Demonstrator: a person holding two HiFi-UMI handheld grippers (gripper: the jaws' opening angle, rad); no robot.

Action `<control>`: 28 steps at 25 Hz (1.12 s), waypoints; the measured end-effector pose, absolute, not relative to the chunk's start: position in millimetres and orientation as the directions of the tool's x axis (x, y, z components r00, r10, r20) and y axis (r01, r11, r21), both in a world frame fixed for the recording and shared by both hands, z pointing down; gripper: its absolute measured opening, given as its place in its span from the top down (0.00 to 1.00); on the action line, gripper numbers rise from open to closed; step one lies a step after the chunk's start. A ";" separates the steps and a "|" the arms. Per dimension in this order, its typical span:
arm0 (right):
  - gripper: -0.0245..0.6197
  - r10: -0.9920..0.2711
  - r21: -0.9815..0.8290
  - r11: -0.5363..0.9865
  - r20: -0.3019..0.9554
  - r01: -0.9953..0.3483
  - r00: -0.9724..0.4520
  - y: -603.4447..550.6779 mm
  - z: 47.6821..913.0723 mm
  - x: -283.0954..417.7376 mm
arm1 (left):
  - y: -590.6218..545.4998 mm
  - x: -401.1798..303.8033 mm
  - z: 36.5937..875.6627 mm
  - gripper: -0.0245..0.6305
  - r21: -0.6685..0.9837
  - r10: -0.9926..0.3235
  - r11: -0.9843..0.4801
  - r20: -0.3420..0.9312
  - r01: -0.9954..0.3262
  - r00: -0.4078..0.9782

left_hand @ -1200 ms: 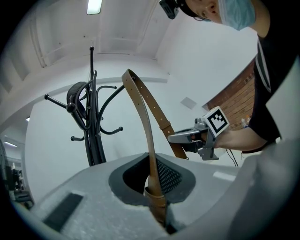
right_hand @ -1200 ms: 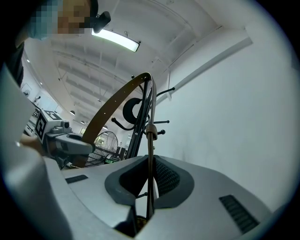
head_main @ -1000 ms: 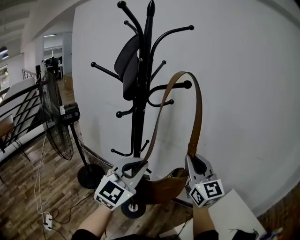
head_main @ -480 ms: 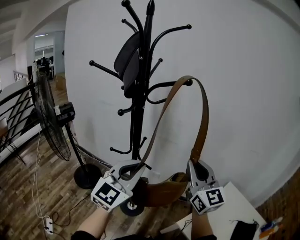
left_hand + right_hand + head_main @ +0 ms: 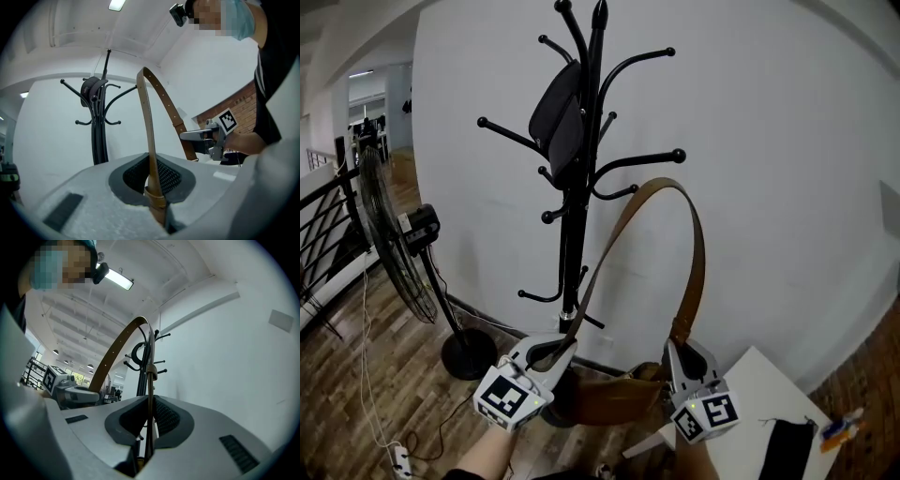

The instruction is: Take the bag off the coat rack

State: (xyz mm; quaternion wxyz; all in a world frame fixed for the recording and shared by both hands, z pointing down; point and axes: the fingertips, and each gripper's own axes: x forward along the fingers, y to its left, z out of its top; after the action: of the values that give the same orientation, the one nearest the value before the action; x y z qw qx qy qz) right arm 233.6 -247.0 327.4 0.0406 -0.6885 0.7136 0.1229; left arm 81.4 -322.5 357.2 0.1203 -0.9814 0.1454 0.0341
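Note:
The black coat rack (image 5: 577, 187) stands against the white wall, with a dark cap (image 5: 558, 117) hung near its top. The brown bag (image 5: 614, 394) hangs low between my two grippers. Its long strap (image 5: 670, 187) arches just below the rack's ball-tipped hook (image 5: 678, 155), apart from it. My left gripper (image 5: 553, 349) is shut on the strap's left end, seen pinched in the left gripper view (image 5: 152, 180). At the other end my right gripper (image 5: 686, 342) is shut on the strap, whose thin edge (image 5: 147, 420) runs between its pads.
A standing fan (image 5: 389, 234) is at the left on the wooden floor, with a power strip (image 5: 398, 459) and cable below it. A white table (image 5: 759, 394) with a black item (image 5: 787, 450) sits at the lower right, and the rack's base is behind the bag.
The strap lay over the ball-tipped hook a second ago. It has slid off the tip and dropped below it. Both grippers kept their hold and moved slightly lower.

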 end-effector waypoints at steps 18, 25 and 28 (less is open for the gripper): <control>0.92 -0.992 0.048 0.006 -0.126 -0.999 -0.012 -235.1 402.5 155.5 | -321.3 1.4 425.9 0.94 -0.136 -0.331 -0.933 -0.040 -0.334 0.943; 0.92 -0.997 0.012 -0.005 -0.075 -1.000 0.004 -227.2 433.3 138.0 | -316.0 -17.7 455.2 0.94 -0.099 -0.338 -0.937 -0.002 -0.336 0.941; 0.92 -0.998 0.002 -0.007 -0.058 -1.000 0.007 -225.1 442.6 132.4 | -315.2 -24.0 466.4 0.94 -0.093 -0.342 -0.936 0.014 -0.339 0.940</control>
State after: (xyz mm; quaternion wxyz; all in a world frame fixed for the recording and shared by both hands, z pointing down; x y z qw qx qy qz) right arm 132.4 -225.1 442.6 0.0197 -0.7092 0.7044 0.0213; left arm -24.0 -315.2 466.4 0.0446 -0.9838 0.1730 -0.0150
